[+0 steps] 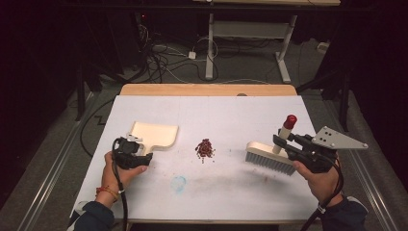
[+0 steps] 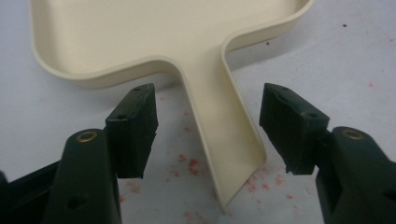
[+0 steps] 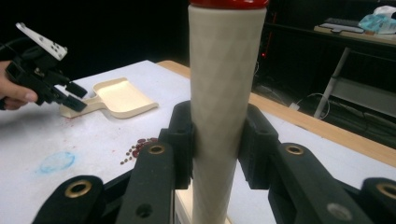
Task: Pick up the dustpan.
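A cream dustpan [image 1: 155,134] lies flat at the table's left, its handle [image 2: 224,135] pointing toward me. My left gripper [image 1: 145,153] stands low over that handle with a jaw on each side, open, the pads clear of it [image 2: 208,133]. The right gripper [image 1: 281,142] is shut on the cream, red-capped handle [image 3: 226,93] of a brush [image 1: 269,157], whose bristles rest on the table at the right. A small pile of dark red bits [image 1: 205,147] lies between dustpan and brush. From the right gripper view the dustpan [image 3: 122,95] and the left gripper [image 3: 77,99] show at far left.
The white table cover [image 1: 231,192] bears a blue smudge [image 1: 179,183] near the front and faint red specks. A wooden table edge [image 1: 207,89] runs along the far side. Beyond it stand desk legs [image 1: 210,48] and loose cables on the floor.
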